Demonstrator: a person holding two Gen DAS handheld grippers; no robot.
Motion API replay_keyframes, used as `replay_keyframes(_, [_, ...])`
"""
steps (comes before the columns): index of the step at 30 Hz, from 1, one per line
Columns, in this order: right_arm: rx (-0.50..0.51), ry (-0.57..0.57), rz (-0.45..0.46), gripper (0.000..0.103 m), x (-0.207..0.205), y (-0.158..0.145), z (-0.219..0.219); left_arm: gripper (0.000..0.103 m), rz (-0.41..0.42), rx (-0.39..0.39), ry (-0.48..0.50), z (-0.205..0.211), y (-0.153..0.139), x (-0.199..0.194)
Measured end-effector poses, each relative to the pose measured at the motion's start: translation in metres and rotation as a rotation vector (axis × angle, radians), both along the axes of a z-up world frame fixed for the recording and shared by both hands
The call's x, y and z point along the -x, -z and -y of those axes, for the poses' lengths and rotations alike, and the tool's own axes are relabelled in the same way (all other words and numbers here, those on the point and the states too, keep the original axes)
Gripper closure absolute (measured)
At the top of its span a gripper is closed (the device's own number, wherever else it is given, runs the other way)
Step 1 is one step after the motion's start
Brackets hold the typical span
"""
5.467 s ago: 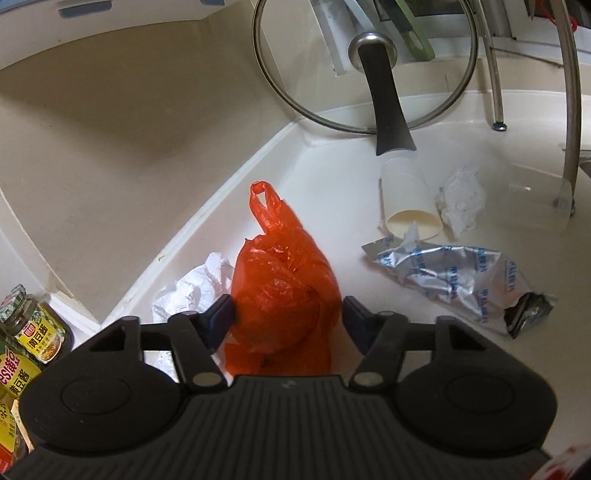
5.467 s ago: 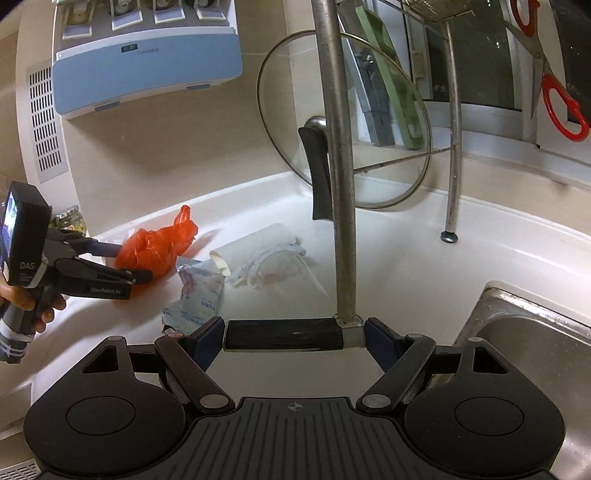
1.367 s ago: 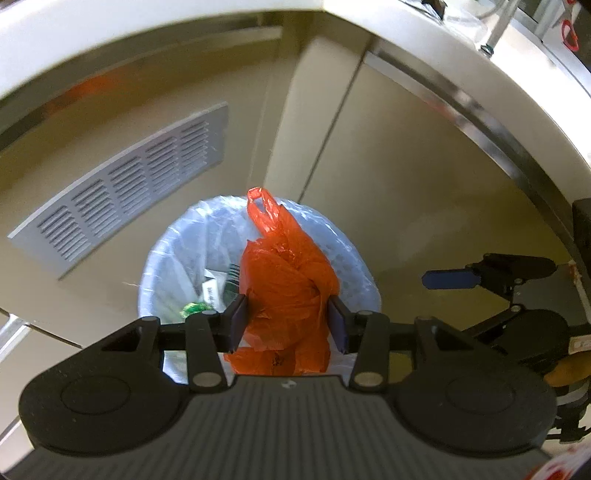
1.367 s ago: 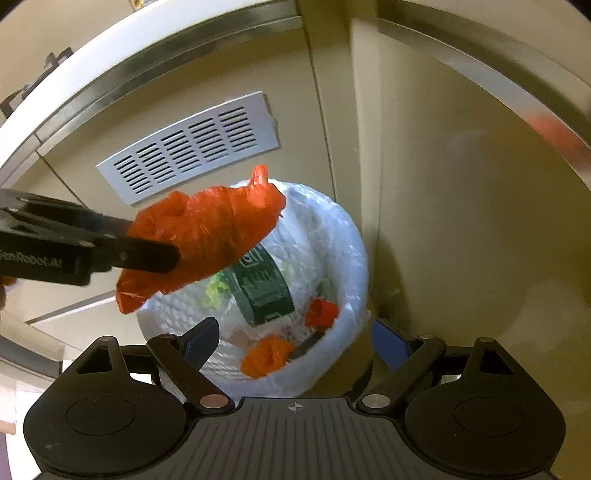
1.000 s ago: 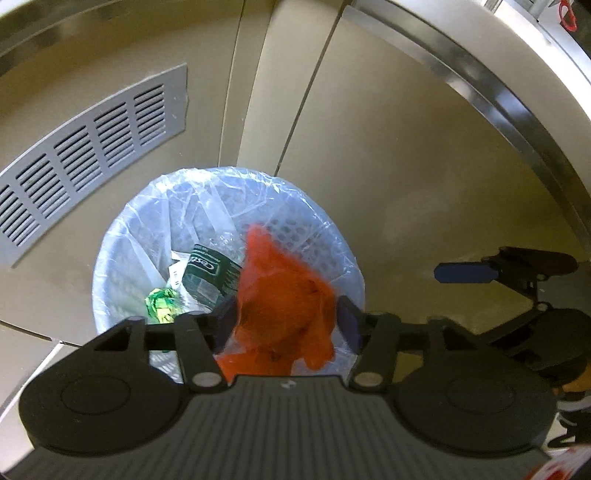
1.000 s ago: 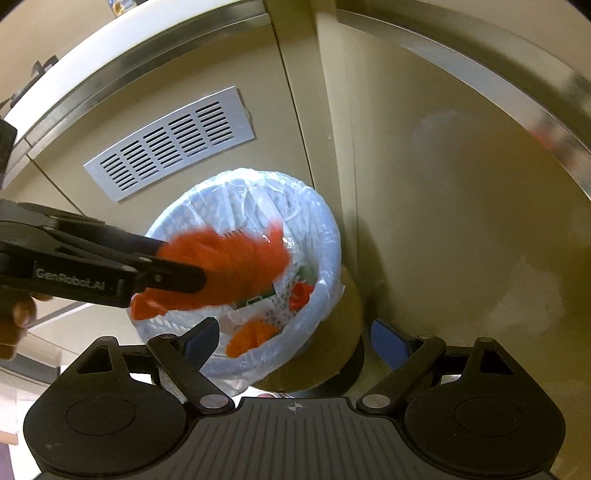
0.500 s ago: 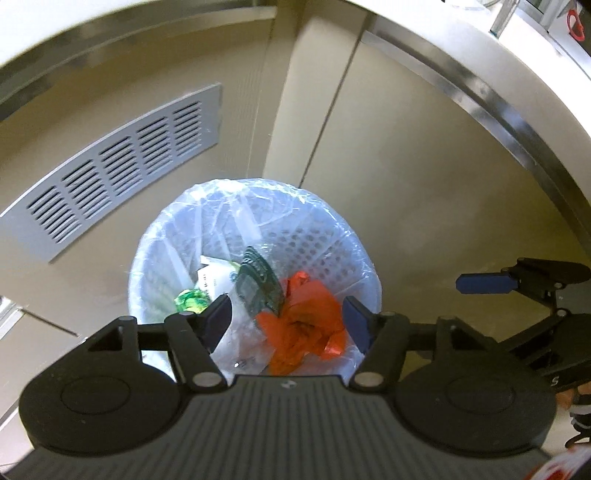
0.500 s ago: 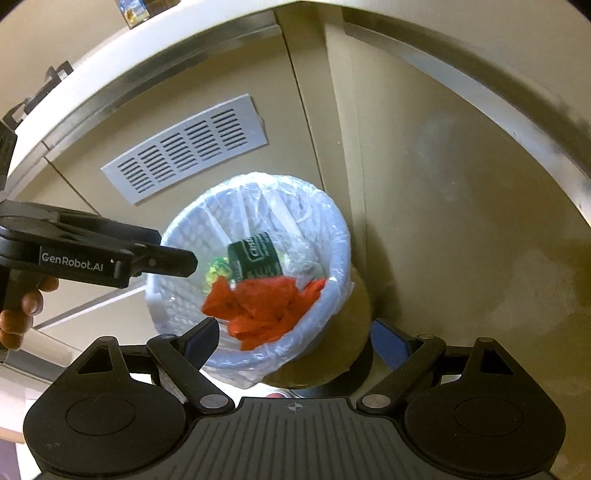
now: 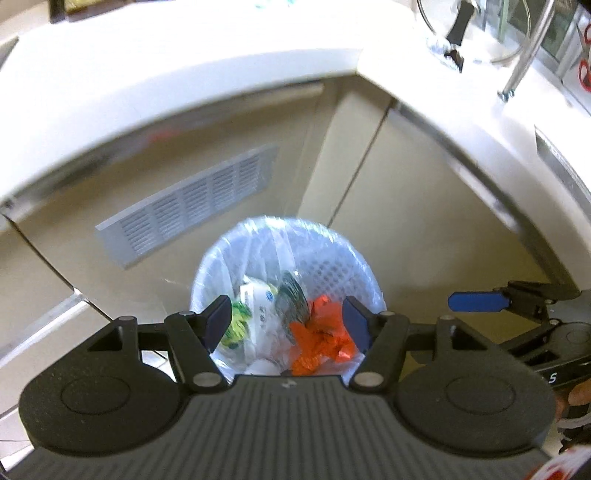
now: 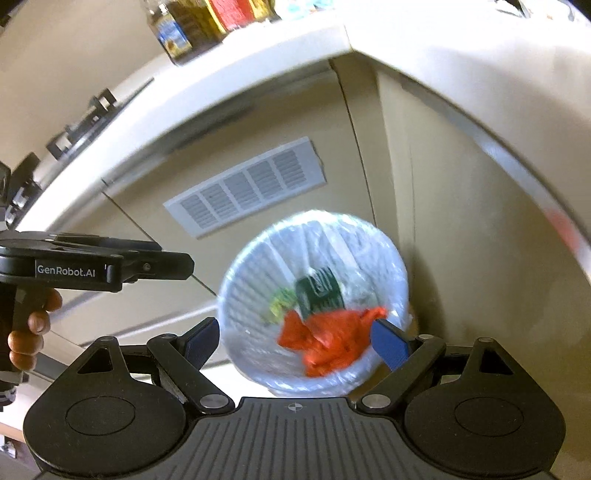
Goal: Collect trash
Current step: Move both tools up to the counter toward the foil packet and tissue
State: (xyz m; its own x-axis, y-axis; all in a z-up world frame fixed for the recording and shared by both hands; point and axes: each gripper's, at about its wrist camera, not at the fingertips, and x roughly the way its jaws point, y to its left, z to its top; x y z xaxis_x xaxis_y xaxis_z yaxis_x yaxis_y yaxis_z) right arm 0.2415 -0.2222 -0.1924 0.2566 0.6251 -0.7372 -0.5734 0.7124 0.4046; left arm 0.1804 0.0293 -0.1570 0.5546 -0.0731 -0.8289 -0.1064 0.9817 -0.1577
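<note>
Bins: one, a white mesh trash bin (image 9: 334, 271) lined with clear plastic, on the floor against beige cabinet doors.
Orange bags: one orange plastic bag (image 9: 319, 338), crumpled, inside the bin at its near side, touching no gripper.
Other trash in bin: one dark green wrapper (image 10: 319, 291), one yellow-green scrap (image 10: 280, 301), one white printed packet (image 9: 258, 302).
Left gripper (image 9: 288, 323): spread, empty, above the bin.
Right gripper (image 10: 293, 341): spread wide, empty, above the bin.
Vents: one louvred vent panel (image 10: 245, 186) on the cabinet behind the bin.
Overhead: white countertop edge (image 9: 184, 92); jars (image 10: 207, 18) on it, blurred.
Obstructions: none between grippers and bin.
</note>
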Motion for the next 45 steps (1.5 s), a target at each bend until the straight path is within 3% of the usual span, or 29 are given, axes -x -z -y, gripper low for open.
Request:
replay_keyframes(8, [-0.081,-0.012,0.076,0.014,-0.002,-0.046,-0.004,0.040,0.075,-0.029,-0.022,-0.006,-0.047,0.001])
replay_keyframes(16, [-0.119,0.054,0.145,0.014,-0.015,-0.082,0.000,0.040,0.146,-0.051,-0.013,-0.008,-0.081,-0.012])
replay_keyframes(22, [-0.118,0.164,0.229,0.014,-0.033,-0.107,0.025,0.040,0.196,-0.062,-0.009,-0.015,-0.097,-0.035])
replay_keyframes(29, [-0.061,0.342,0.336,0.015,-0.083,-0.128,0.060,0.040,0.249,-0.103,0.022,-0.023,-0.112,-0.075])
replay_keyframes(35, [-0.014,0.422,0.395,0.026,-0.135,-0.135,0.083,0.040,0.280,-0.127,0.036,-0.034,-0.118,-0.115])
replay_keyframes(45, [0.033,0.477,0.410,0.043,-0.208,-0.129,0.075,0.040,0.313,-0.171,0.101,-0.037,-0.117,-0.188])
